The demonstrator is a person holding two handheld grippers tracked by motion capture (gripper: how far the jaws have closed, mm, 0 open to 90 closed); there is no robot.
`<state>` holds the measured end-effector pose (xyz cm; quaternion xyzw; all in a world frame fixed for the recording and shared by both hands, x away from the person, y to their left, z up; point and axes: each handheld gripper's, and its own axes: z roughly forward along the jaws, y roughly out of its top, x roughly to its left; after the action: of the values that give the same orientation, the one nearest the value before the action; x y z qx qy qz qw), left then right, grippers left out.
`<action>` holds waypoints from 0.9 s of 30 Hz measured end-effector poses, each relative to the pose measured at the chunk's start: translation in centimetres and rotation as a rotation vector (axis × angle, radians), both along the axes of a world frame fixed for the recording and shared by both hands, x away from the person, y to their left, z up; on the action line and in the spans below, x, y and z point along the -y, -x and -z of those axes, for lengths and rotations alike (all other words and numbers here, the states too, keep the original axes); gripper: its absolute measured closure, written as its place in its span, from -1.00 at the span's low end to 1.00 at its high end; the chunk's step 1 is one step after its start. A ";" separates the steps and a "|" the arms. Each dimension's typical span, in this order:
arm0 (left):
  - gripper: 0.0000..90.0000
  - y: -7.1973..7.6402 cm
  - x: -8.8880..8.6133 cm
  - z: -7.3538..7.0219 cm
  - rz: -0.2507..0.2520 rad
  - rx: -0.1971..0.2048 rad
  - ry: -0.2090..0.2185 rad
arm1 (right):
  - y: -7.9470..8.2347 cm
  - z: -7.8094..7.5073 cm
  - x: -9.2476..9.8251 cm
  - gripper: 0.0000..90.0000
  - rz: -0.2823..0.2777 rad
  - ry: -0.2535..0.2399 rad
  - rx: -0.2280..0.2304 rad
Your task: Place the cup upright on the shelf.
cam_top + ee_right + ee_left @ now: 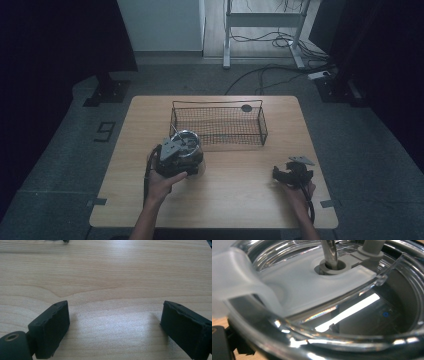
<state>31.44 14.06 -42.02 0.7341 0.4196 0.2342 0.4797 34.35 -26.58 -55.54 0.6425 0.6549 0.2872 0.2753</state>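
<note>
A steel tumbler [186, 143] with a clear lid [317, 290] stands left of the table's centre, just in front of the wire basket. My left gripper [176, 156] is pressed against its near side and looks shut on it, though the rim hides the jaws. From the left gripper view the lid is seen very close, with a grey plug [333, 267] in its frosted middle piece. My right gripper [291, 172] [115, 315] is low over the bare wood at the front right. It is open, and nothing lies between its black pads [51, 326].
A black wire basket [218, 103] stands at the back middle of the wooden table [235, 200], with a small dark disc [246, 108] at its far right corner. Cables and a desk frame [262, 20] are on the floor beyond.
</note>
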 end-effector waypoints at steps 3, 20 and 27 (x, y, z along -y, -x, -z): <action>-0.91 -0.5 -0.3 0.0 0.005 -0.008 -0.001 | -0.1 0.0 0.0 -0.82 -0.001 -0.001 0.001; -0.91 -2.3 -0.8 -1.5 0.009 0.006 0.007 | -0.2 0.0 0.0 -0.82 0.008 0.004 0.002; -0.91 -3.4 -0.7 -2.0 -0.008 0.001 0.011 | -0.2 0.0 0.0 -0.82 0.007 0.004 0.003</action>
<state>34.80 14.71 -40.01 0.7297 0.4238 0.2341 0.4828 34.59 -26.54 -55.56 0.6439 0.6527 0.2860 0.2784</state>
